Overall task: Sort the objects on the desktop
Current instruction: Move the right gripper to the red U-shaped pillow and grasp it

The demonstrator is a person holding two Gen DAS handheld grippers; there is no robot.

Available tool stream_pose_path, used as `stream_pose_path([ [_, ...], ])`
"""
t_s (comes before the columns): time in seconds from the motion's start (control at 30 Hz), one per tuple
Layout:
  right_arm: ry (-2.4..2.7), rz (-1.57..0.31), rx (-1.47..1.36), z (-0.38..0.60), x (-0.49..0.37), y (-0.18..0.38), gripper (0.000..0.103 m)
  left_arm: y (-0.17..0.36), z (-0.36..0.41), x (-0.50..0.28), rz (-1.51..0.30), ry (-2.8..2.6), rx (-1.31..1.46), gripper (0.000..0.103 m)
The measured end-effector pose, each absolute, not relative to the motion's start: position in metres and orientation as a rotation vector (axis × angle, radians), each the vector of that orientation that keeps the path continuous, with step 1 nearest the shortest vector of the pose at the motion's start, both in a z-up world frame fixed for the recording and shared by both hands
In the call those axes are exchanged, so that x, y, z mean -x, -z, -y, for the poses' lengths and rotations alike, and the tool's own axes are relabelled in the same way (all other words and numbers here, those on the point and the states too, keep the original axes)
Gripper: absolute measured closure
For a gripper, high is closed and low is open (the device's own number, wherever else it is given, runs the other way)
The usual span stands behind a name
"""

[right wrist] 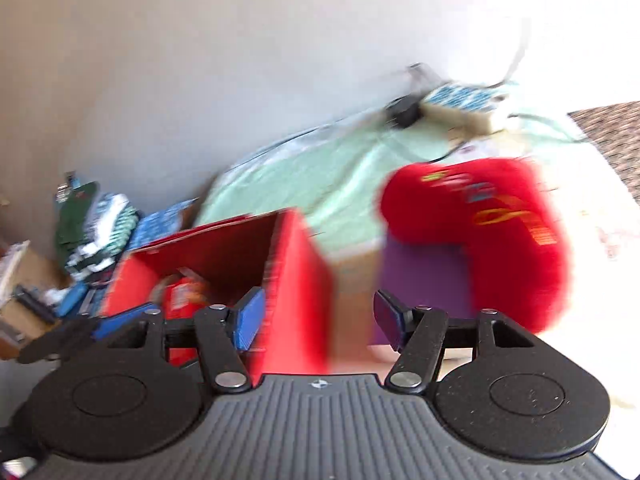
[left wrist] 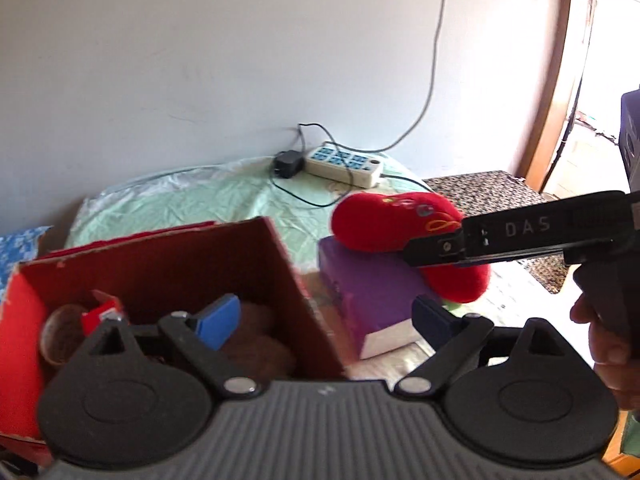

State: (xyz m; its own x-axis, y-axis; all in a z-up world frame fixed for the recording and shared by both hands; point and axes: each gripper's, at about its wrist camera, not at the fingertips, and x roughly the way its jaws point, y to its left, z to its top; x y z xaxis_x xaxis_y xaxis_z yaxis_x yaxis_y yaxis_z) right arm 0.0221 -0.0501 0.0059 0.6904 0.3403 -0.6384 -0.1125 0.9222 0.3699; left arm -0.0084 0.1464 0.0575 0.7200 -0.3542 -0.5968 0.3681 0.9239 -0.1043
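Observation:
An open red cardboard box (left wrist: 168, 264) stands at the left; inside lie a brown plush item (left wrist: 256, 340), a round brown thing (left wrist: 60, 336) and a small red packet (left wrist: 102, 314). A red plush cushion (left wrist: 400, 224) rests on a purple box (left wrist: 368, 296) to the right. My left gripper (left wrist: 326, 320) is open, its jaws astride the red box's right wall. My right gripper (right wrist: 316, 316) is open and empty, in front of the red box (right wrist: 296, 280) and the purple box (right wrist: 424, 276); the cushion (right wrist: 480, 232) is ahead to its right. The right gripper's body (left wrist: 520, 236) crosses in front of the cushion.
A white power strip (left wrist: 344, 162) with a black adapter (left wrist: 287, 163) and cables lies on the green cloth (left wrist: 200, 204) by the wall. A patterned mat (left wrist: 488, 192) lies at the right. Clothes and clutter (right wrist: 92, 220) are piled at the far left.

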Motion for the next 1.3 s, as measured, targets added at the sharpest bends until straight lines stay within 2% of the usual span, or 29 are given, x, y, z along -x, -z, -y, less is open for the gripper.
stream_pose_path([
  [0.33, -0.093, -0.758, -0.312, 0.150, -0.032, 0.017, 0.039, 0.004, -0.038, -0.048, -0.723, 0.470, -0.013, 0.013],
  [0.67, -0.069, -0.847, -0.565, 0.240, -0.066, 0.048, 0.039, 0.008, 0.002, -0.072, -0.802, 0.403, 0.098, 0.013],
  [1.03, -0.385, -0.915, -0.575, 0.221, -0.136, 0.064, 0.039, 0.032, 0.049, -0.097, -0.863, 0.352, 0.068, 0.012],
  [1.13, -0.440, -0.956, -0.587, 0.211, -0.152, 0.075, 0.034, 0.034, 0.052, -0.100, -0.865, 0.354, 0.082, 0.015],
  [1.3, -0.534, -1.037, -0.632, 0.199, -0.161, 0.091, 0.032, 0.034, 0.054, -0.100, -0.880, 0.370, 0.097, 0.022],
])
